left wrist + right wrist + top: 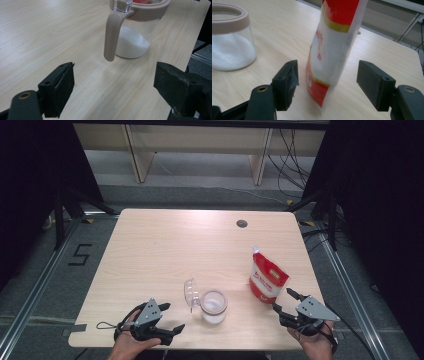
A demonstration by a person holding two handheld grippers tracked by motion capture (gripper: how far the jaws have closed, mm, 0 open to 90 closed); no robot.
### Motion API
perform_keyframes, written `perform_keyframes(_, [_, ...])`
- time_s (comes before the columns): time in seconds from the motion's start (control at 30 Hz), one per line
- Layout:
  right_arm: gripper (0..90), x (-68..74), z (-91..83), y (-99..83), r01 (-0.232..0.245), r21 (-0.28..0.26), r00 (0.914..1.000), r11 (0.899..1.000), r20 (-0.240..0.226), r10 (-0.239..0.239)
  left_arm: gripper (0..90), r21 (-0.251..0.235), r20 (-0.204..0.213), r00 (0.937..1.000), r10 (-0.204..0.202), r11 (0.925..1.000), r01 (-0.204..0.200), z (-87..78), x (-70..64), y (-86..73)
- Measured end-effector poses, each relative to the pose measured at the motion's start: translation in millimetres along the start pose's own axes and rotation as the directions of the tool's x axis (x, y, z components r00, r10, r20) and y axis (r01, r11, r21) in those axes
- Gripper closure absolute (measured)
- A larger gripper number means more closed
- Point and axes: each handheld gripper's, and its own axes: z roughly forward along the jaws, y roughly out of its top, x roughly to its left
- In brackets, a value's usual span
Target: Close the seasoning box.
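Observation:
A clear jar [214, 307] with a beige rim and white granules inside stands near the table's front edge, its clear lid [191, 293] swung open to the left. A red and white pouch [267, 279] stands upright to its right. My left gripper [172, 316] is open just left of the jar; in the left gripper view the jar [132, 42] and its hanging beige latch [111, 37] lie a little beyond the open left gripper [116, 77]. My right gripper [283, 300] is open, and the pouch [332, 50] stands between its spread jaws without touching them. The jar [229, 45] sits to the left.
The wooden table [165, 250] has a round cable hole [242, 223] at the back right. Its front edge runs right by both hands. Black curtains flank the table, and a floor mark "5" [80, 255] lies to the left.

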Motion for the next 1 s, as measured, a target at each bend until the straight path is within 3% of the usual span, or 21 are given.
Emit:
perform_keyframes(0.03, [34.4,1.4,-1.2,-1.0,-0.012,0.002,0.9998,1.000,0.018,0.012,16.6,0.001,0.001,1.0000,-0.004,1.0000,0.004,0.1,-0.2,-0.1])
perform_keyframes(0.07, [34.4,0.3,-1.0,-1.5,0.015,-0.004,0.9998,1.000,0.014,-0.015,16.7,-0.003,0.002,1.0000,-0.004,1.0000,0.004,0.4,-0.2,-0.3])
perform_keyframes(0.23, [34.3,5.7,-3.4,-2.2,-0.016,0.017,0.9999,1.000,-0.001,0.016,17.0,-0.005,0.000,1.0000,-0.006,1.0000,0.006,0.6,-0.1,-0.2])
perform_keyframes(0.37, [34.2,8.4,-5.1,-2.3,0.019,0.018,0.9998,1.000,-0.004,-0.019,17.7,-0.021,-0.001,1.0000,-0.007,0.9998,0.007,-0.4,0.8,1.5])
perform_keyframes(0.47, [34.0,12.8,-5.8,-3.1,0.014,0.038,0.9997,0.999,-0.023,-0.013,19.1,-0.033,0.008,0.9996,-0.028,0.9990,0.028,-2.2,0.7,3.4])
perform_keyframes(0.6, [33.7,15.7,-5.9,-3.6,0.035,0.040,0.9990,0.999,-0.027,-0.034,20.3,-0.037,0.010,0.9998,-0.019,0.9991,0.020,-3.7,1.0,5.8])
perform_keyframes(0.77, [33.7,19.7,-7.7,-4.2,0.016,0.053,0.9994,0.998,-0.033,-0.015,22.2,-0.042,0.009,0.9998,-0.021,0.9989,0.021,-4.6,0.5,8.4])
perform_keyframes(0.87, [33.7,19.8,-8.1,-4.5,0.029,0.049,0.9990,0.998,-0.034,-0.028,23.6,-0.042,0.011,0.9999,-0.010,0.9991,0.010,-5.2,2.1,9.9])
perform_keyframes(0.97, [33.5,21.8,-9.7,-5.0,0.013,0.058,0.9994,0.998,-0.034,-0.011,28.7,-0.039,0.010,0.9998,0.015,0.9991,-0.014,-6.3,3.6,12.0])
perform_keyframes(1.0, [33.5,22.3,-9.9,-5.1,0.007,0.062,0.9992,0.998,-0.039,-0.005,34.4,-0.040,0.022,0.9998,0.000,0.9992,0.001,-6.9,2.8,12.7])
